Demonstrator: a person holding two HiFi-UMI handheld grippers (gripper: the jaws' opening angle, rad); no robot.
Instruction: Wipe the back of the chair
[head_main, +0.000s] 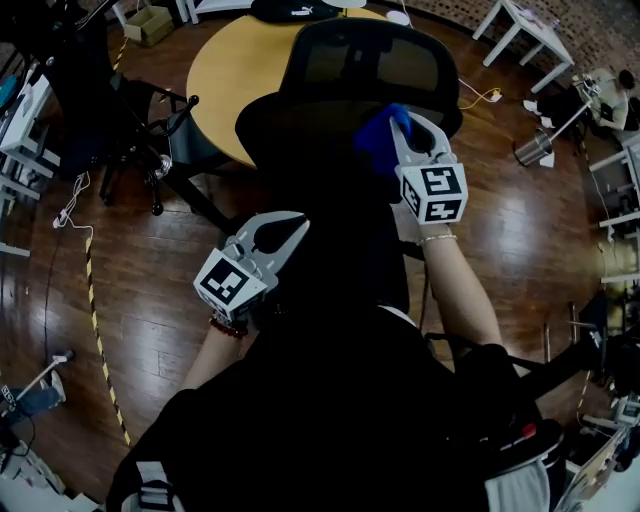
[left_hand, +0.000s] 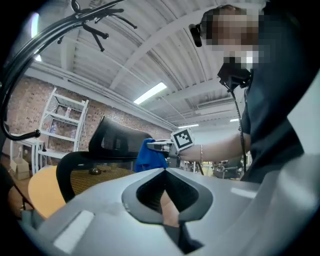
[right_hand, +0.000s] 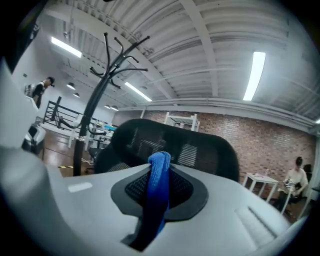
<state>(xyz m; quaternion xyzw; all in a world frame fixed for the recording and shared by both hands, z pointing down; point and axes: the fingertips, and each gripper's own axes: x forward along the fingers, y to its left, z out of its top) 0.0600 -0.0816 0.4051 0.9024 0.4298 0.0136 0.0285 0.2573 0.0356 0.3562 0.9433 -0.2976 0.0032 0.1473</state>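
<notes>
While the right gripper (head_main: 410, 122) pinches the blue cloth (head_main: 378, 142) at the chair back (head_main: 300, 120), the left gripper (head_main: 292, 226) sits closed.

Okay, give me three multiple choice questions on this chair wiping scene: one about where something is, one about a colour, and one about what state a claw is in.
1. Where is the blue cloth?
A. In the right claw, up by the headrest
B. Folded on a seat cushion
C. Tucked into a pocket

2. What colour is the chair?
A. White
B. Black
C. Red

3. What state is the left claw in?
A. Shut on a sponge
B. Wide open around an armrest
C. Shut, with nothing in it

Answers:
1. A: the right gripper view shows the cloth pinched between that claw's jaws, and the head view puts it at the headrest.
2. B: its frame and mesh back are black in every view.
3. C: the left gripper view shows its jaws together, with nothing between them.
</notes>
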